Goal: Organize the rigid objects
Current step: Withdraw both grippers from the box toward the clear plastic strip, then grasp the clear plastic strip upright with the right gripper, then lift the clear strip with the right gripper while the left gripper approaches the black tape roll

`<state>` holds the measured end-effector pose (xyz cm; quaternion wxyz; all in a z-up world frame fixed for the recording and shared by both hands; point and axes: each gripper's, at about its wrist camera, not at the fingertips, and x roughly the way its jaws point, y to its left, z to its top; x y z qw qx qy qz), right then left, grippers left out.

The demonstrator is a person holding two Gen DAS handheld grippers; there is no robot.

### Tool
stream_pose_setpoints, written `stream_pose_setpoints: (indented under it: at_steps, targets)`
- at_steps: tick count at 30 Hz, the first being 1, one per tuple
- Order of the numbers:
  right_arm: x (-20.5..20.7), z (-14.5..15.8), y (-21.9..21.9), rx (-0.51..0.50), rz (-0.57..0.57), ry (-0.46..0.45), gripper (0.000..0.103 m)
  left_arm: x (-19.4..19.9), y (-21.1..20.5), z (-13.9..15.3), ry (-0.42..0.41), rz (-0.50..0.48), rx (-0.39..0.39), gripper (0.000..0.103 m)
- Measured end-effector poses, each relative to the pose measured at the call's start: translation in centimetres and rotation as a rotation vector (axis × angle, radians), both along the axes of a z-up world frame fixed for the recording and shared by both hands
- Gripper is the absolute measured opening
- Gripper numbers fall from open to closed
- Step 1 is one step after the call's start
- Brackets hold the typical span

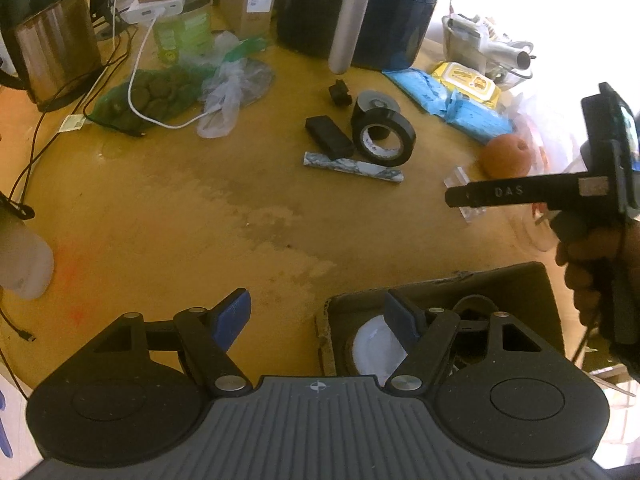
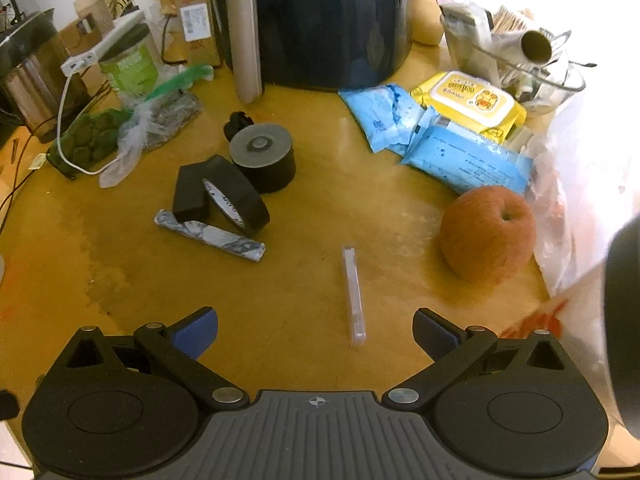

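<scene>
On the yellow table lie a black tape roll (image 1: 383, 138) (image 2: 236, 204), a black block (image 1: 329, 136) (image 2: 193, 192), a marbled grey bar (image 1: 354, 168) (image 2: 210, 235), a black cylinder with grey top (image 2: 263, 157) (image 1: 374, 102) and a clear plastic stick (image 2: 354, 295). My left gripper (image 1: 318, 316) is open and empty, its right finger over a cardboard box (image 1: 516, 292) holding a white disc (image 1: 374, 346). My right gripper (image 2: 316, 330) is open and empty, with the clear stick lying between its fingers; it shows from the side in the left wrist view (image 1: 520, 194).
A brown round fruit (image 2: 488, 234) (image 1: 505, 155) sits right. Blue (image 2: 460, 156) and yellow (image 2: 468, 100) wipe packs lie behind it. A dark appliance (image 2: 320, 20), a metal kettle (image 1: 48, 36), a green net bag (image 1: 148, 92) and cables (image 1: 136, 80) crowd the back and left.
</scene>
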<state>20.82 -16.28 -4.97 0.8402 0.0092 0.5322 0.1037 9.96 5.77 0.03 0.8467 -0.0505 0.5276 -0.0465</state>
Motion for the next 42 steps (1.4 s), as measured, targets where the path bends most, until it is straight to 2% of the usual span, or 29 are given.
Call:
stream_pose_setpoints:
  at_steps: [2,7,13,14,15,16,17,29,42]
  targets:
    - [0.6,-0.6,0.0,0.007,-0.005,0.007,0.101,-0.1,0.3,0.0,0.001,0.008,0.000,0.073]
    - [1.9,-2.1,0.3,0.003,-0.011,0.028,0.087,-0.2,1.1,0.0,0.006,0.035,-0.001,0.073]
    - [3.1,-3.7,0.4,-0.005,-0.007,0.064,0.060,-0.4,1.8,0.0,0.007,0.060,0.001,0.073]
    - [3.2,-4.0,0.5,-0.005,-0.001,0.070,0.048,-0.4,1.9,0.0,0.007,0.062,0.001,0.073]
    - [3.2,-4.1,0.5,-0.011,0.005,0.077,0.027,-0.4,1.9,0.0,0.007,0.063,0.002,0.073]
    - [3.3,-4.2,0.6,-0.021,0.008,0.080,0.015,-0.3,1.9,0.0,0.007,0.062,0.002,0.073]
    - [3.3,-4.3,0.5,-0.022,0.010,0.084,0.011,-0.3,1.9,0.0,0.006,0.061,0.002,0.073]
    - [1.8,-1.3,0.0,0.056,0.023,0.026,0.010,1.0,0.7,0.0,-0.011,0.013,-0.003,0.073]
    - [-1.4,2.9,-1.9,0.169,0.004,-0.019,0.010,3.7,-1.2,0.3,-0.073,-0.050,-0.004,0.073]
